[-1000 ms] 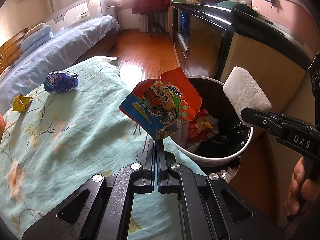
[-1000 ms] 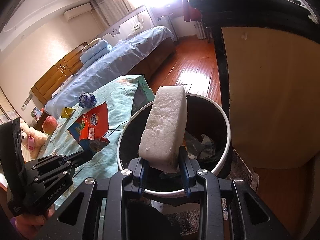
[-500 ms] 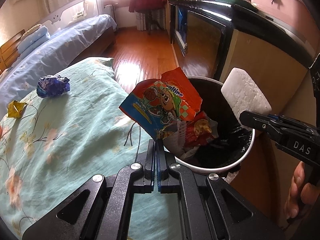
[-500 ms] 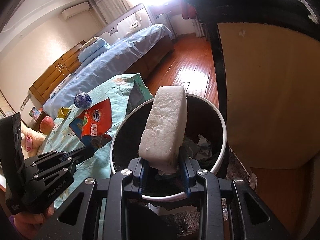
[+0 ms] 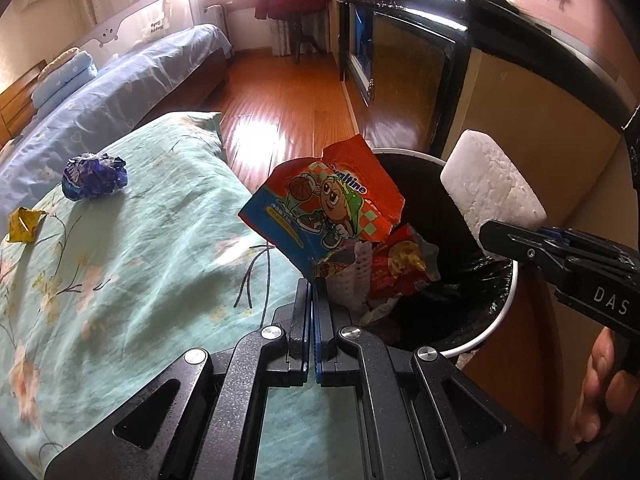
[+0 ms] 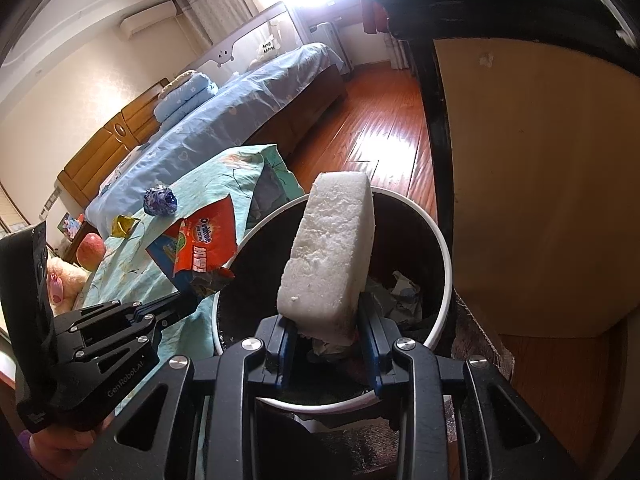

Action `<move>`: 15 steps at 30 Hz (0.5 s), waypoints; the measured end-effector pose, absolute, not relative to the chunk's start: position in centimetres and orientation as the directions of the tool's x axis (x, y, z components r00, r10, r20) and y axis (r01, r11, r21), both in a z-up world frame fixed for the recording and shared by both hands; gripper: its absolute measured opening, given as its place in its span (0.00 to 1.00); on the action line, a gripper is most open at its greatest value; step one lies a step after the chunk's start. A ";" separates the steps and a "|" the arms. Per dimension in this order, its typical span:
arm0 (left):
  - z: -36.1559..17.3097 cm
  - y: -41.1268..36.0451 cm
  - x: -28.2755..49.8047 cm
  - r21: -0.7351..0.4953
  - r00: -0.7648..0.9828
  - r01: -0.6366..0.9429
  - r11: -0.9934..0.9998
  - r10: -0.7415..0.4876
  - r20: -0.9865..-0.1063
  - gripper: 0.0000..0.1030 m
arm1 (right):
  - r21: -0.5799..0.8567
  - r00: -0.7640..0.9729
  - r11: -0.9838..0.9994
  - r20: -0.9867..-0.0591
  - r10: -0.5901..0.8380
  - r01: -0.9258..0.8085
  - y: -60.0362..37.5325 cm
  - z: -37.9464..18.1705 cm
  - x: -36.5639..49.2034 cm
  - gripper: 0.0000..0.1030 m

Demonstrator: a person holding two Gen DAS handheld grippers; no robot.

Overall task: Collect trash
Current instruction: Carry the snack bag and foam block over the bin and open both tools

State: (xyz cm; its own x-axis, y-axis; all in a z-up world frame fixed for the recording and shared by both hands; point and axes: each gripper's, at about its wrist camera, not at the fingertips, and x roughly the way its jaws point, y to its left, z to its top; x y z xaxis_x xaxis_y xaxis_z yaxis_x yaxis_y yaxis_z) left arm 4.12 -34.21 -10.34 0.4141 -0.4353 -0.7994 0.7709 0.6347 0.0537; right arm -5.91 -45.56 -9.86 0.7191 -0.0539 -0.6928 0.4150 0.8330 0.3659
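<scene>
Floral bedding (image 5: 132,264) slides left in the left wrist view as the left gripper (image 5: 311,280), clenched on the orange snack wrapper (image 5: 320,208), nears the bin (image 5: 496,316). Bedroom floor (image 6: 384,140) frames the right wrist view: the right gripper (image 6: 328,330) keeps grasping the foam block (image 6: 332,248) over the bin, unmoved.

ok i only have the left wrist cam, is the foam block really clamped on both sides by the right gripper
Observer: Yes. The right wrist view shows the right gripper shut on the lower end of the foam block, with a blue pad on each side.
Operator: is it over the bin
Observer: In that view the block stands in front of the dark opening, inside the bin rim.
Operator: anything on the bed i cant see
Observer: A red apple lies just beyond the yellow wrapper, outside your frame.
</scene>
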 end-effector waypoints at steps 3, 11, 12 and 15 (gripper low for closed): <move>-10.4 -34.4 4.3 0.055 0.414 0.770 0.635 -0.433 -0.801 0.01 | 0.364 0.718 0.834 -0.694 -0.054 0.415 -45.7 -9.9 -5.9 0.29; -10.5 -34.6 4.4 0.054 0.411 0.772 0.633 -0.433 -0.802 0.01 | 0.364 0.717 0.832 -0.695 -0.056 0.418 -45.8 -9.8 -5.8 0.29; -10.5 -34.7 4.4 0.055 0.412 0.772 0.633 -0.433 -0.802 0.01 | 0.365 0.717 0.832 -0.695 -0.054 0.418 -45.8 -9.8 -5.8 0.29; -10.5 -34.7 4.5 0.053 0.409 0.772 0.633 -0.432 -0.803 0.01 | 0.362 0.715 0.834 -0.697 -0.055 0.417 -45.9 -9.9 -5.7 0.29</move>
